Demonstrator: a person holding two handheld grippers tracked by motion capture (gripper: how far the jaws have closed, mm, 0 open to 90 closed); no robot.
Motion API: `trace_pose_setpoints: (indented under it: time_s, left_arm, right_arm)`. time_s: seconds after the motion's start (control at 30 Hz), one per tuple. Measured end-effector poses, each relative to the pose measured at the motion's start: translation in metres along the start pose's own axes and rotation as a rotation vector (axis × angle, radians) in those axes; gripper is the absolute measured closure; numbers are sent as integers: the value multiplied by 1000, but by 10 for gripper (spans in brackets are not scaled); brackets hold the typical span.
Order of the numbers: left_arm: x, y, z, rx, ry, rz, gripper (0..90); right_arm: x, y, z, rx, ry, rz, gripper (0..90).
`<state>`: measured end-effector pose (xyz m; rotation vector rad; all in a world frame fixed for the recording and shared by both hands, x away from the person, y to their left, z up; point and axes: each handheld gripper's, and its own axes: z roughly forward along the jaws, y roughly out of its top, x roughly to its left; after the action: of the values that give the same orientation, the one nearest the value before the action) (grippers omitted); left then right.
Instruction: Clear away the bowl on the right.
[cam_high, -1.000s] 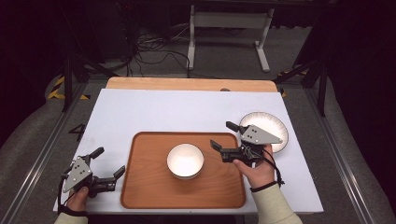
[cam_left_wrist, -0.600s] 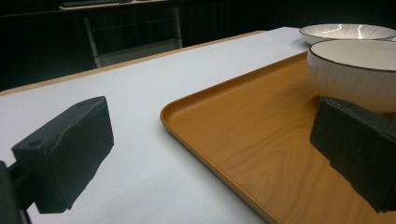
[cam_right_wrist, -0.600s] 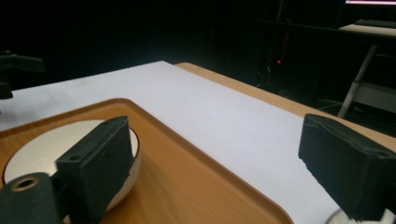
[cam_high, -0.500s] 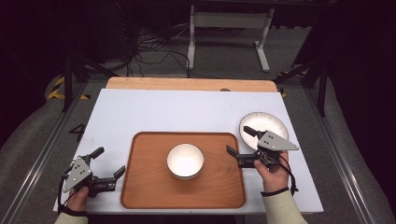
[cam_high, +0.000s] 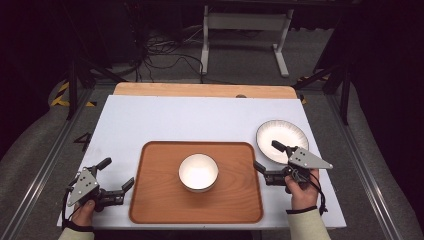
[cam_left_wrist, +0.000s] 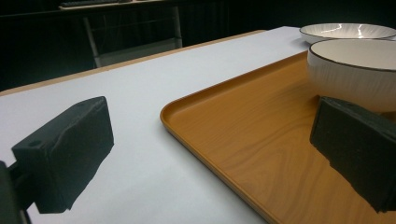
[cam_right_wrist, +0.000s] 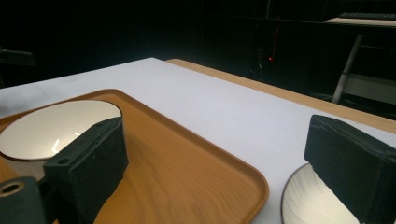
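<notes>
While both grippers flank the tray with nothing in them, the scene reads like this:

Step in hand: judged from the layout, the bowl (cam_high: 198, 172) is set on the wooden tray (cam_high: 150, 200), and either the plate or the tray itself comes next.

Bowl: white, upright, near the middle of the tray, touched by neither gripper.

Plate: the white ribbed plate (cam_high: 281, 140) lies on the white table cover (cam_high: 200, 120), just right of the tray's far right corner.

Right gripper: the right gripper (cam_high: 269, 156) is released, jaws spread wide, at the tray's right edge; one jaw hangs over the plate's near rim, the other beside the tray edge. It grasps nothing.

Left gripper: the left gripper (cam_high: 116, 173) is also released, jaws well apart, low at the tray's near left corner; in its own view one jaw sits over the tray (cam_left_wrist: 243, 140), the other over the cover.

Next move, plate: the right jaws would need to straddle the thin rim and clench on it.

Next move, tray: each gripper would need one jaw under the raised lip, lifting evenly so the bowl does not slide.
</notes>
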<state>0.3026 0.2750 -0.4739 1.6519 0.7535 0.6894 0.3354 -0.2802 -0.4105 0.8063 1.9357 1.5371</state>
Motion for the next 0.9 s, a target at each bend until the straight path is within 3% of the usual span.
trace_pose_setpoints:
  time_s: [0.5, 0.9]
  left_arm:
    - [0, 0, 0, 0, 0, 0, 3]
    - [0, 0, 0, 1, -1, -1, 3]
  right_arm:
    - [-9, -26, -12, -42, -11, -12, 60]
    - [-12, -36, -14, -38, -12, -12, 46]
